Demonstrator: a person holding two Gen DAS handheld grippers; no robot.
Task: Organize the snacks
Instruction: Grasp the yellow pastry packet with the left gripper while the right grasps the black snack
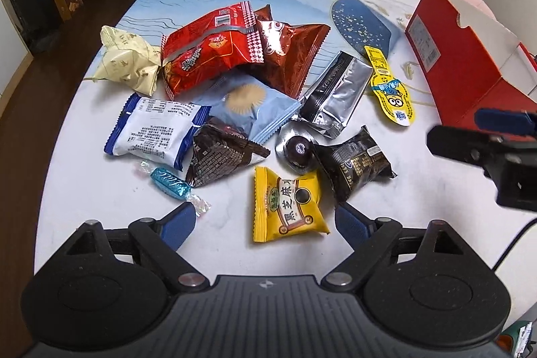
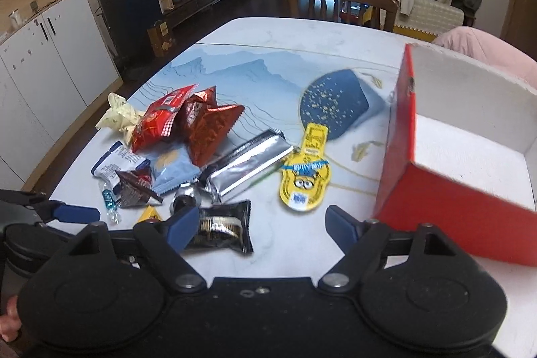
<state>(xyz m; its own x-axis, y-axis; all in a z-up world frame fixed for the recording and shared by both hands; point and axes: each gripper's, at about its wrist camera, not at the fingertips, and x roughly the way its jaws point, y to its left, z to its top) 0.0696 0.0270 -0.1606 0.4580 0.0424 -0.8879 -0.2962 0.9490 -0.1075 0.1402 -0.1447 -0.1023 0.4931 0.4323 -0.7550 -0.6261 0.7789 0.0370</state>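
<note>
— Left wrist view first: what is lying there?

— A pile of snacks on the white table [image 1: 84, 176] with its blue mountain print. Nearest is a yellow packet [image 1: 287, 207], lying between the spread blue pads of the left gripper [image 1: 265, 225], which grips nothing — the pads stand apart on either side of the packet and do not press it. Beyond are a dark pyramid pouch [image 1: 221, 156], a blue candy [image 1: 169, 183], a white-and-blue wrapper [image 1: 154, 131], a pale blue packet [image 1: 255, 109], a round foil chocolate [image 1: 298, 150] and a black packet [image 1: 355, 161].

— And farther back?

— A red bag [image 1: 208, 49] overlaps a brown foil bag [image 1: 292, 56], with a cream wrapper [image 1: 129, 59] to their left. A silver pouch [image 1: 335, 93] and a yellow cartoon strip [image 1: 391, 88] lie toward the right, near the red box [image 1: 466, 69].

— What about the other claw?

— In the right wrist view, the right gripper [image 2: 256, 232] is released too, fingers parted over bare table, with the black packet just beside its left pad. No snack sits between them. The red box stands open at the right, its white inside showing, well apart from most of the pile. At the lower left edge a bit of a hand [image 2: 8, 317] shows behind the left gripper.
</note>
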